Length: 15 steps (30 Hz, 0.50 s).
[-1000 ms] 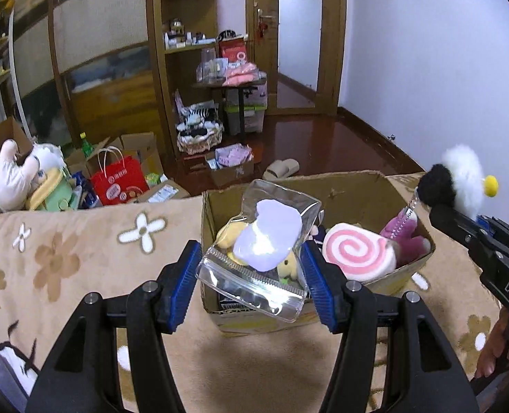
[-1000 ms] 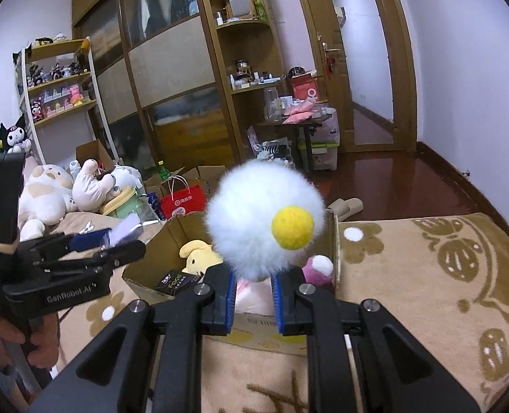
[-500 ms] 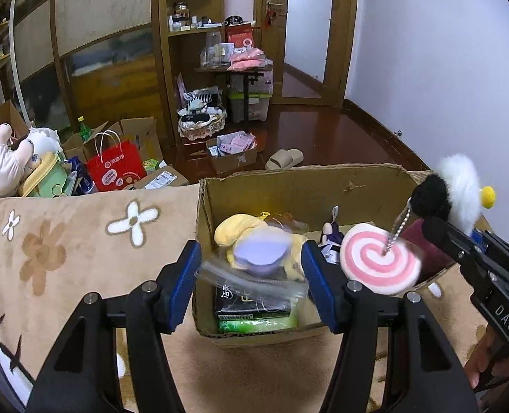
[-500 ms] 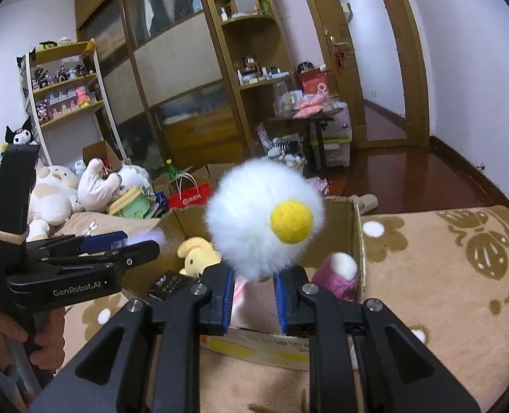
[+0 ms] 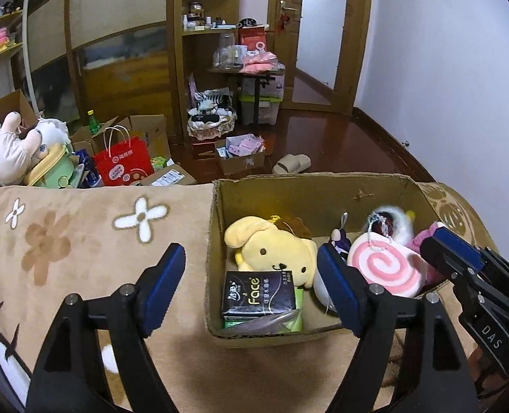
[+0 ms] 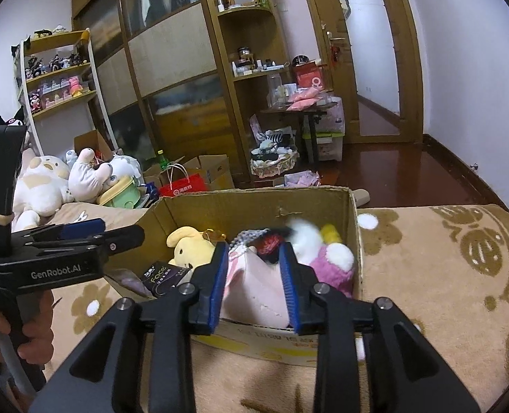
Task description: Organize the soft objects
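The left tool (image 5: 251, 275) is held wide open and empty over the near left edge of the cardboard box (image 5: 309, 189) on the flowered blanket (image 5: 82, 234). Inside are seen a yellow plush dog (image 5: 275, 251), a pink swirl cushion (image 5: 388, 268) and a white pom-pom toy (image 5: 397, 223). The right tool (image 6: 254, 285) is parted, gripping nothing, above the box.

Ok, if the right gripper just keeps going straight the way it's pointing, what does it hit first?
Probably the pink swirl plush in the cardboard box: it fills the gap between the right gripper's open fingers. Depth is unclear; the box's near wall could come first.
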Tool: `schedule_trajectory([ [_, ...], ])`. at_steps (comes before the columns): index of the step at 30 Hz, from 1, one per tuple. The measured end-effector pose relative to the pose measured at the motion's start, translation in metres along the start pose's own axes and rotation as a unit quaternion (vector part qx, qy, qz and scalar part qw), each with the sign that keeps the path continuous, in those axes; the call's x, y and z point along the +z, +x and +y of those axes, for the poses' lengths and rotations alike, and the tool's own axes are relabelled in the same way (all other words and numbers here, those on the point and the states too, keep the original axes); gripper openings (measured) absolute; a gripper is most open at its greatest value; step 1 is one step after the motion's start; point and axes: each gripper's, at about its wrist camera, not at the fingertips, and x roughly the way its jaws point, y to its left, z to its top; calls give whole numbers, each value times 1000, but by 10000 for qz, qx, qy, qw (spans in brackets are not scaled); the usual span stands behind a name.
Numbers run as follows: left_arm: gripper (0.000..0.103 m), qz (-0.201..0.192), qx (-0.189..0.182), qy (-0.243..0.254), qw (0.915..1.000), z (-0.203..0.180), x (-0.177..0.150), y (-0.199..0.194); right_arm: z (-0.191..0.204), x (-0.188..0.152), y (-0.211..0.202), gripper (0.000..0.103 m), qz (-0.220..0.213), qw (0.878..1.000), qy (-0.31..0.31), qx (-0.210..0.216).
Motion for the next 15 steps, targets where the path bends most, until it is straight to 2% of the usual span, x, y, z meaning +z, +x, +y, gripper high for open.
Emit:
schedule_trajectory([
  [3, 79, 12, 65, -1, 10000, 1, 0, -4, 0, 0, -8, 51, -57, 9999, -1, -92],
  [6, 79, 4, 153, 48, 9999, 0, -1, -11, -2, 4, -20, 60, -165, 9997, 34, -159],
  [9, 79, 2, 93, 92, 9999, -2, -3, -22, -1, 8, -34, 71, -286, 9991, 1, -297],
  [15, 82, -206, 72, 26, 9998, -1, -4, -57, -1, 14, -64, 86, -462, 9976, 14, -515],
])
